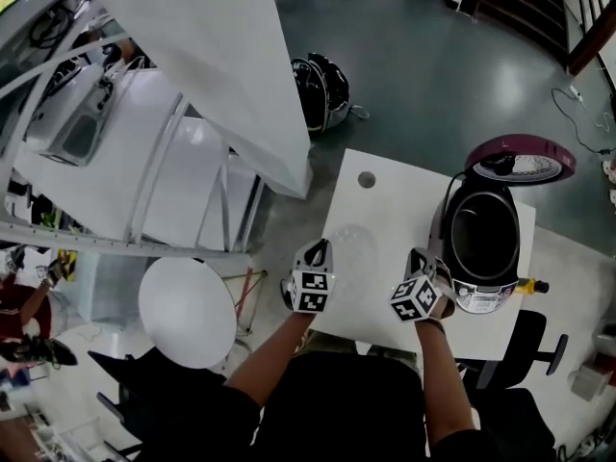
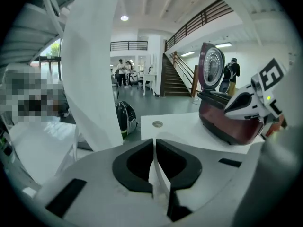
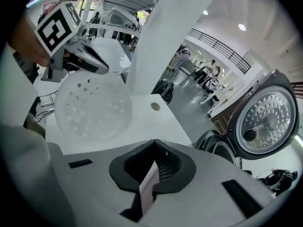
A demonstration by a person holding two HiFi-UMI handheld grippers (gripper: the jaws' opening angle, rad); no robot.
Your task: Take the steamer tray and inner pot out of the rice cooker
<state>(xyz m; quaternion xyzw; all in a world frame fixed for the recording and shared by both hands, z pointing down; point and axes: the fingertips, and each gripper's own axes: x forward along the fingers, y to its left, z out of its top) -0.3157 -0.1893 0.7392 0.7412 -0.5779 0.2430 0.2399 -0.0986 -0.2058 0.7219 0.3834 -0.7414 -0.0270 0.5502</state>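
While we hold both tools over the near edge of the white rectangular surface (image 1: 385, 200), the left tool (image 1: 316, 255) has its two jaws pressed together with nothing between them, and the right tool (image 1: 422, 260) is likewise closed and empty. The translucent white, round, perforated plastic steamer tray (image 1: 354, 246) lies flat on the surface between the two tools, just ahead of the left one and clear of its tips. To our right stands the maroon and black rice cooker (image 1: 484, 295), its domed maroon lid (image 1: 525, 157) swung fully up and back. The dark round inner pot (image 1: 479, 239) sits inside the cooker body, and the right tool is just beside the cooker's near left corner. A small grey round grommet (image 1: 367, 179) marks the surface's far side.
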